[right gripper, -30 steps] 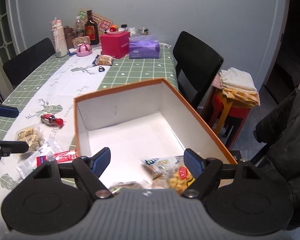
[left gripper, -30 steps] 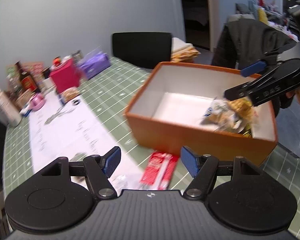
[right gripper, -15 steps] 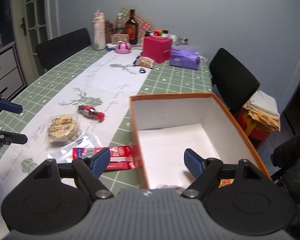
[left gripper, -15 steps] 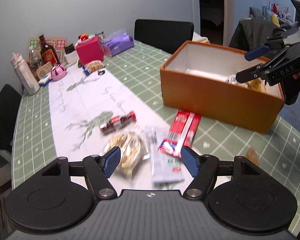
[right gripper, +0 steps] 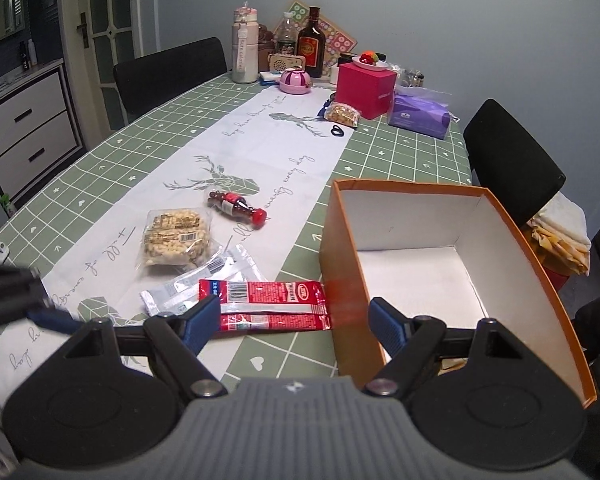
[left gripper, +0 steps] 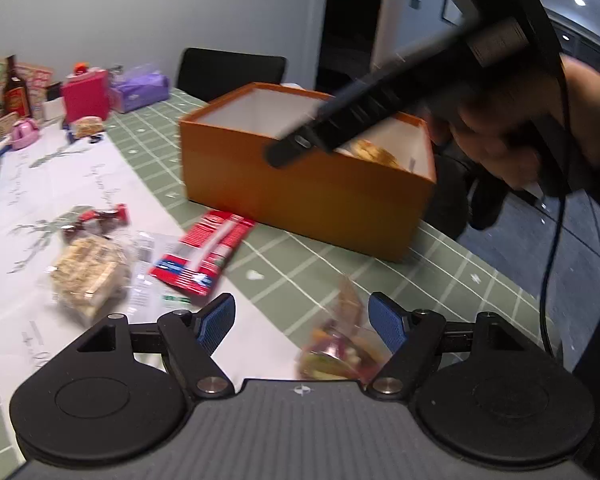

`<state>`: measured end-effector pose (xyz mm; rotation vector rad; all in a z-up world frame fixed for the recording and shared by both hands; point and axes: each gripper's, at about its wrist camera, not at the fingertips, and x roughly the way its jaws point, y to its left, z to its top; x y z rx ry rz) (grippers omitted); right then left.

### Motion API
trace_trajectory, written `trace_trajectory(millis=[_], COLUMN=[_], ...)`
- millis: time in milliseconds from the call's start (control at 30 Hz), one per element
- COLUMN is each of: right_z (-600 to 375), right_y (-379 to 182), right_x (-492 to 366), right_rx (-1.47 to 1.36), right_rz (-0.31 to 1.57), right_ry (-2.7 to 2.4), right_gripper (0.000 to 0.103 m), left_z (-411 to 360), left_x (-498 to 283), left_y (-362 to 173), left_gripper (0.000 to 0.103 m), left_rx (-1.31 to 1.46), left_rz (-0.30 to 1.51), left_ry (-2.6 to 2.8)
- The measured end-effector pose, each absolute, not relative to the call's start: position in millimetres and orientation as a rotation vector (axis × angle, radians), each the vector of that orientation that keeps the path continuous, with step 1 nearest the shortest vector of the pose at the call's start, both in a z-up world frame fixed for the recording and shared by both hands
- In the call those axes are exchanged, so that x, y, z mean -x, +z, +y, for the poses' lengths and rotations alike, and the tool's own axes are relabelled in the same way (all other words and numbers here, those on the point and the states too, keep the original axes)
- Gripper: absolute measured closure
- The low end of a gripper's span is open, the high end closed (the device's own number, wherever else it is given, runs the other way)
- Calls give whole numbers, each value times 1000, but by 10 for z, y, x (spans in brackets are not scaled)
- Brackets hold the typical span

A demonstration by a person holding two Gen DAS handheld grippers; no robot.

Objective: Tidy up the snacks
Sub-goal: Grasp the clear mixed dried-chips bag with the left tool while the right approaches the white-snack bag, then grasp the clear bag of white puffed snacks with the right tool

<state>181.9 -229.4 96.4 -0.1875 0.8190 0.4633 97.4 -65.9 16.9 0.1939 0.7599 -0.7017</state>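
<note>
Orange cardboard forms the box (right gripper: 452, 268) that stands open on the green checked tablecloth (right gripper: 400, 160), its white inside mostly bare in the right wrist view, while the left wrist view shows a yellowish snack (left gripper: 370, 152) lying in its near end. The right gripper (right gripper: 288, 320) hovers above the table with its blue-padded fingers (right gripper: 384, 320) wide apart and nothing between them; below it lies a red packet (right gripper: 272, 300), one end touching the box wall. In the left wrist view the right gripper appears as a dark blurred bar slanting down across the box rim, and the right hand (left gripper: 496, 140) grasps its handle higher up at the right. The left gripper (left gripper: 302, 320) is low over the table, fingers (left gripper: 216, 318) also spread wide, with a small blurred snack bag (left gripper: 340, 340) on the cloth just inside its right finger; whether they touch I cannot tell. On the white runner (right gripper: 236, 148) beside the red packet lie a clear wrapper (right gripper: 196, 280), a puffed rice cake pack (right gripper: 176, 236) and a tiny cola-bottle candy (right gripper: 238, 206).
</note>
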Motion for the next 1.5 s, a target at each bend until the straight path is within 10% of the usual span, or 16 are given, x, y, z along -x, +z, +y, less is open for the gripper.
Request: trace_trajectory(millis=[300,533,1500], right_z=[-2311,-2201,-422], right_y=[988,830,302], right_x=[-1784,-1767,-2546], right_rx=[177,197,267], right_rz=[814,850,973], right_ry=[475,495,561], right_gripper=[23,23,3], left_z=[-974,-890,981], left_x=[-809,-835,-1268], left_y=[-276,-304,-193], left_gripper=[12,39,39], left_rx=[-319,-371,-226], left_rz=[838,876,960], left_ry=[-757,-703,-327])
